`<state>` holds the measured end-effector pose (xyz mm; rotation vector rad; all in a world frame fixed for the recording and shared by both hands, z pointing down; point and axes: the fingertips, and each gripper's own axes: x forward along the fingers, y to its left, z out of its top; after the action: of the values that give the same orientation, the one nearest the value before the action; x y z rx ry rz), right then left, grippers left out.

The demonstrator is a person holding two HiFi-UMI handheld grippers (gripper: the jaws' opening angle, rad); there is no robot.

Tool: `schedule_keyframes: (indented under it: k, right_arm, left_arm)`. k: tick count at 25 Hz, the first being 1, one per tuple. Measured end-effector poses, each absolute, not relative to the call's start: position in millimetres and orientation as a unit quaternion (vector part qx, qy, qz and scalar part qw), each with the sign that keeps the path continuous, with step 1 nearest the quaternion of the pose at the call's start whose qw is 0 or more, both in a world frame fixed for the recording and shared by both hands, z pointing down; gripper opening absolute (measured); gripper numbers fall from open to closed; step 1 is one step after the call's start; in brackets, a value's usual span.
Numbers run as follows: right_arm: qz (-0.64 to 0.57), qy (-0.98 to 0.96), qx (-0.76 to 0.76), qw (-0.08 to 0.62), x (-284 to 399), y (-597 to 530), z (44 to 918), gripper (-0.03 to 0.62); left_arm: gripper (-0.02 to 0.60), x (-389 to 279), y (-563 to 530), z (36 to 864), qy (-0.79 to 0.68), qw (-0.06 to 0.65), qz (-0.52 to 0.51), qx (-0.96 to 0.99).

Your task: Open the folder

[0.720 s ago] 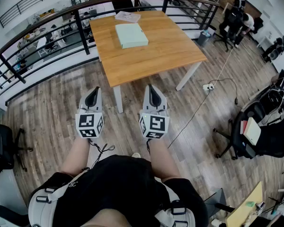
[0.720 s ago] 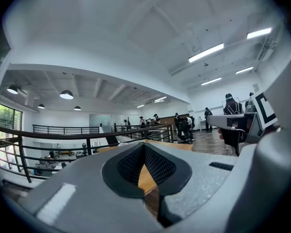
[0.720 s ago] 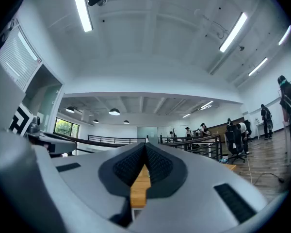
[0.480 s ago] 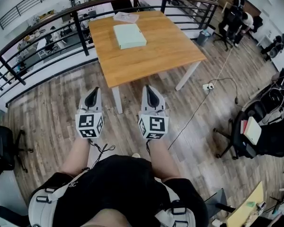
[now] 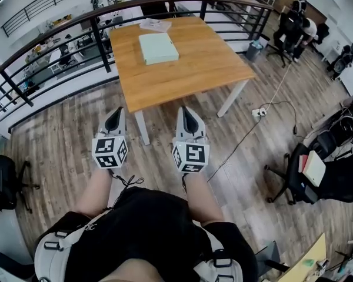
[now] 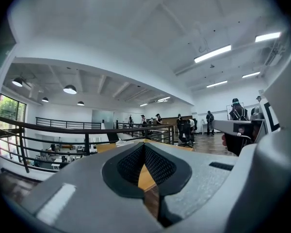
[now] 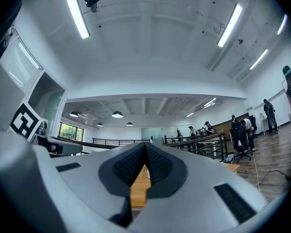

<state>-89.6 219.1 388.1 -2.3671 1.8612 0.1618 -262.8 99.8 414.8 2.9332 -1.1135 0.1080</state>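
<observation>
A pale green folder (image 5: 158,47) lies closed and flat on the far half of a wooden table (image 5: 188,69). Both grippers hang side by side over the wooden floor, short of the table's near edge, and point at it. In the head view the left gripper (image 5: 115,117) and the right gripper (image 5: 186,115) are both shut with nothing in them. In the left gripper view the left gripper (image 6: 144,145) has its pads meeting at the tip, with the table top (image 6: 144,176) showing through the gap below. The right gripper (image 7: 145,145) looks the same in its own view.
A stack of papers (image 5: 155,24) lies at the table's far edge. A black railing (image 5: 100,37) runs behind and left of the table. A cable and power strip (image 5: 259,108) lie on the floor at right, near office chairs (image 5: 317,169). Another chair (image 5: 6,178) stands left.
Both grippers stay shut and side by side in nearly the same place. The table and folder have shifted slightly left in the head view.
</observation>
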Motion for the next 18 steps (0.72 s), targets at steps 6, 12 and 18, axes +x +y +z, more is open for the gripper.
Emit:
schedule_keyframes:
  k: [6, 12, 18]
  right_arm:
    - [0.064, 0.611, -0.787, 0.063, -63, 235, 388, 0.006]
    - [0.065, 0.603, -0.792, 0.07, -39, 234, 383, 0.006]
    - [0.07, 0.604, -0.791, 0.069, -22, 218, 389, 0.006]
  left_arm:
    - [0.003, -249, 102, 408, -0.372, -0.012, 0.028, 0.928]
    - [0.003, -230, 102, 403, -0.373, -0.047, 0.035, 0.926]
    - [0.003, -207, 86, 411, -0.37, -0.061, 0.032, 0.926]
